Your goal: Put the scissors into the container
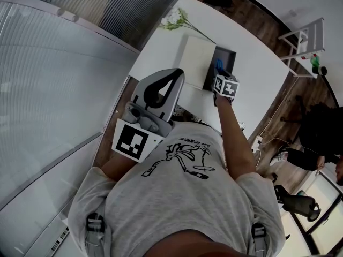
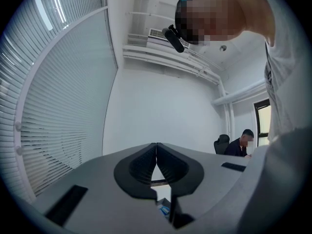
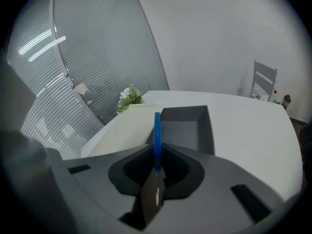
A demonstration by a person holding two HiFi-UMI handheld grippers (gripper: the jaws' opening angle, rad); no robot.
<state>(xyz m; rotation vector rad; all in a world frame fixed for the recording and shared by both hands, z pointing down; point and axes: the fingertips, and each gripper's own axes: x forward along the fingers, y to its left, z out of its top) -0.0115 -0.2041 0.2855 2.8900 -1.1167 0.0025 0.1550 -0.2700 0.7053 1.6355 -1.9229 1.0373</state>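
White bench fills most of what lies ahead of you. On it sits the dark grey container, open at the top and showing nothing inside. A cream board, possibly its lid, lies against the container's left side, and a small bunch of flowers rests beyond that.

Your left tongs are held up near your chest and point at the far wall. The jaws are pressed together with nothing between them, so they have no part in this step.

Your right tongs are stretched out toward the container and are clamped on the scissors. The grip looks to be near the pivot. The blue handle stands forward past the jaw tips and the blades run back toward you. From your head view the handle shows against the dark of the container. Whether it is over the opening or just short of the near wall, I cannot tell.

My judgement is that you are at the carry, with the drop left to do. Bring the scissors fully over the open tray and lower them until the handle is inside the walls. Only then ease the jaws apart, keeping clear of the cream board.

As for writing, your T-shirt carries a line drawing with a line of script too small to read. The marker cubes show only black and white squares. A barcode-like strip at the lower left is illegible, and no brand shows on the scissors or container.
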